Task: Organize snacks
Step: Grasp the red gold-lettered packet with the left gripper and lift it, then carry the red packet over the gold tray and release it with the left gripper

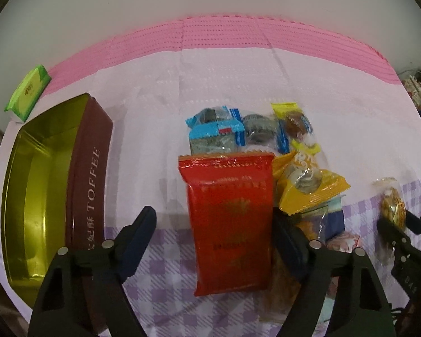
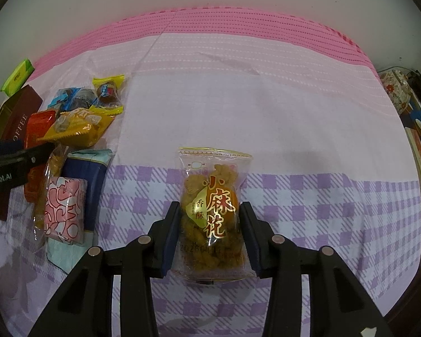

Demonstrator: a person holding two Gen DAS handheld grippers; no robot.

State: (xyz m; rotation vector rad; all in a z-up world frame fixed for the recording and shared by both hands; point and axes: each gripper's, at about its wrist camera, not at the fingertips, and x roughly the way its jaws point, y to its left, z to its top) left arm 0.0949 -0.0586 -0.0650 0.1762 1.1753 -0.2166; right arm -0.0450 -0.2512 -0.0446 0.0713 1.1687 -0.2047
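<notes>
A red snack packet (image 1: pixel 230 221) lies on the cloth between the fingers of my left gripper (image 1: pixel 216 219), which is open; the right finger is next to the packet's edge, the left finger stands apart. Behind it is a pile of wrapped snacks (image 1: pixel 252 132). An open maroon toffee tin (image 1: pixel 53 185) with a gold inside stands at the left. My right gripper (image 2: pixel 210 213) straddles a clear packet of fried dough twists (image 2: pixel 213 210), fingers close at both sides; whether they press it I cannot tell. That packet and gripper also show in the left wrist view (image 1: pixel 393 207).
A green packet (image 1: pixel 28 92) lies at the far left by the tin. The snack pile (image 2: pixel 75 129) and a pink patterned packet (image 2: pixel 64 210) lie left of my right gripper. Boxes and a floral object (image 2: pixel 398 92) stand at the table's right edge.
</notes>
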